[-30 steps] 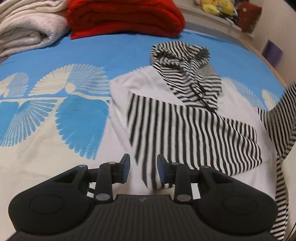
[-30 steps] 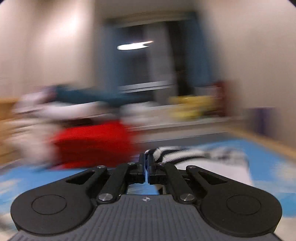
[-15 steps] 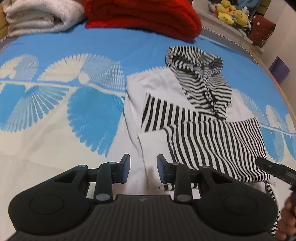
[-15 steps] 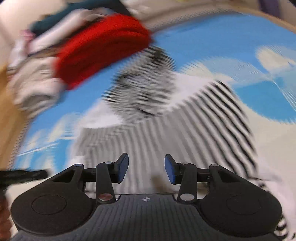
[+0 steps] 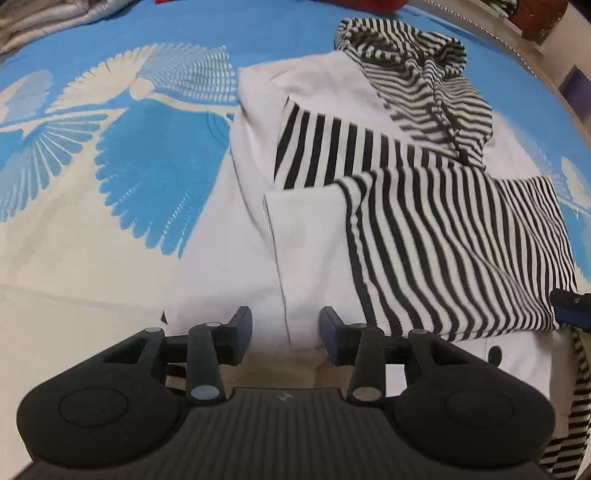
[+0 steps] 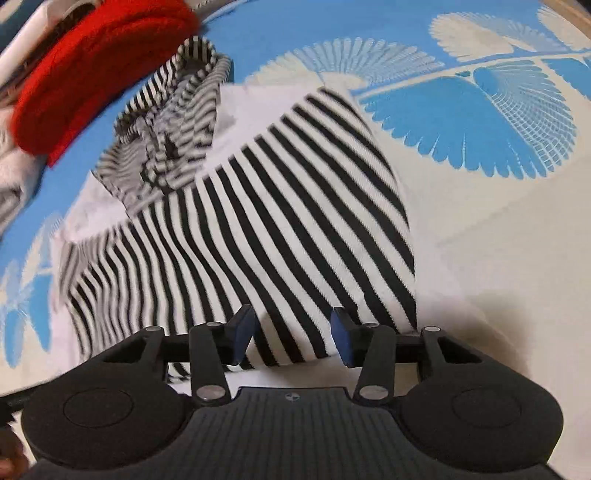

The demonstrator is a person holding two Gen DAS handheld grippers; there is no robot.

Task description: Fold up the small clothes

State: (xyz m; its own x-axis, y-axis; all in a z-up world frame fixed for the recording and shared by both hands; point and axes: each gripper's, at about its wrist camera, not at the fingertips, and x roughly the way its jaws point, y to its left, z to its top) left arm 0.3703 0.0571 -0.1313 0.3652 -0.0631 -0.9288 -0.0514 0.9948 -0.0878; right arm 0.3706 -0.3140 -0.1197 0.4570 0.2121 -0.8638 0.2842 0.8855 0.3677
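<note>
A small white hoodie (image 5: pixel 306 236) with black-and-white striped sleeves and hood lies flat on the bed. Both striped sleeves (image 5: pixel 443 236) are folded across its chest, and the hood (image 5: pixel 417 70) lies at the far end. My left gripper (image 5: pixel 285 332) is open and empty, low over the hoodie's near white hem. My right gripper (image 6: pixel 292 336) is open and empty, low over the near edge of the folded striped sleeve (image 6: pixel 280 236). The right gripper's tip also shows at the right edge of the left wrist view (image 5: pixel 570 306).
The bedspread (image 5: pixel 140 177) is blue and cream with a feather pattern. A folded red blanket (image 6: pixel 88 74) and pale folded blankets (image 5: pixel 40 18) are stacked at the far end of the bed. A shelf edge runs along the far right.
My right gripper has opened, let go of the striped sleeve it carried across, and dropped low over the hoodie. My left gripper has moved closer over the hem, still open.
</note>
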